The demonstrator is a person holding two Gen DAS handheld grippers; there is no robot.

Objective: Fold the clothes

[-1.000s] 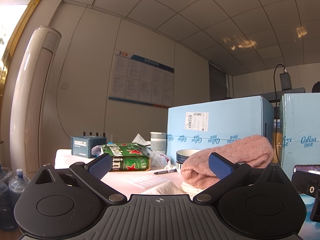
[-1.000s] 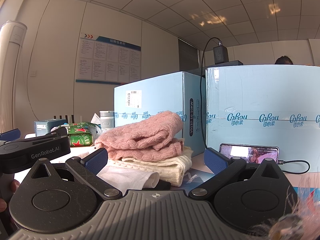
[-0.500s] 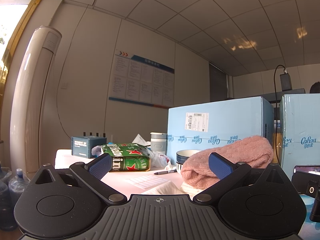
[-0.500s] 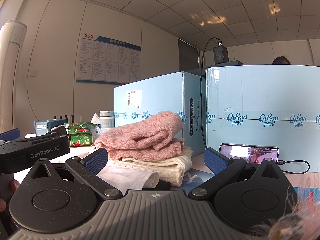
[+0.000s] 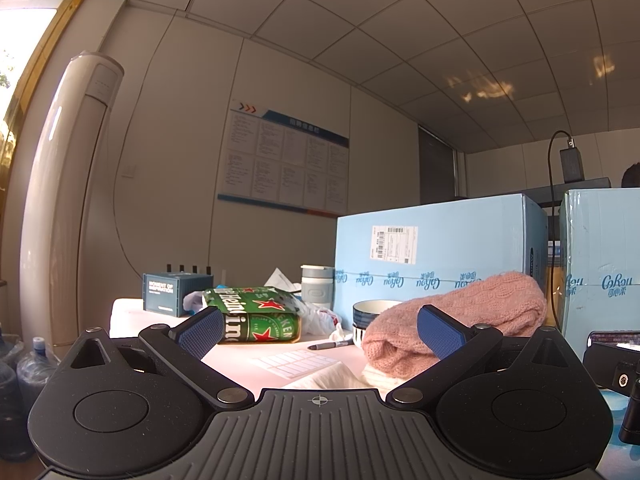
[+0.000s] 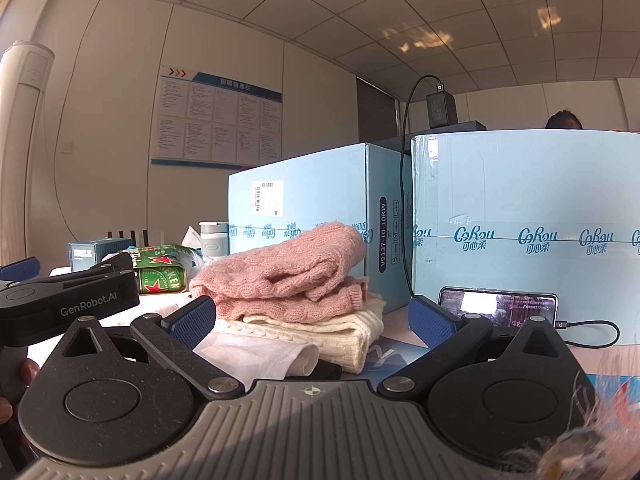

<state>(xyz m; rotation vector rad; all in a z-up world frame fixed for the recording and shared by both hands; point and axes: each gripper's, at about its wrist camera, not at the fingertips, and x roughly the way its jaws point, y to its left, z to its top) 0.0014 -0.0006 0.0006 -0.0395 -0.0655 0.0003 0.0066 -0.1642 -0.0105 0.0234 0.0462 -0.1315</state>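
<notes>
While the left gripper [image 5: 318, 330] and the right gripper [image 6: 312, 318] are held low over the table [image 5: 256, 350], both sets of jaws are spread wide and nothing is gripped. A folded pink sweater [image 6: 280, 276] is stacked on a cream knit [image 6: 344, 330] (a white garment [image 6: 256, 354] lies just in front), before 2 blue boxes [image 6: 304, 208], near a green can pack [image 5: 256, 312]

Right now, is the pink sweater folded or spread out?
Folded. The pink sweater is doubled into a thick bundle on top of the cream sweater.
</notes>
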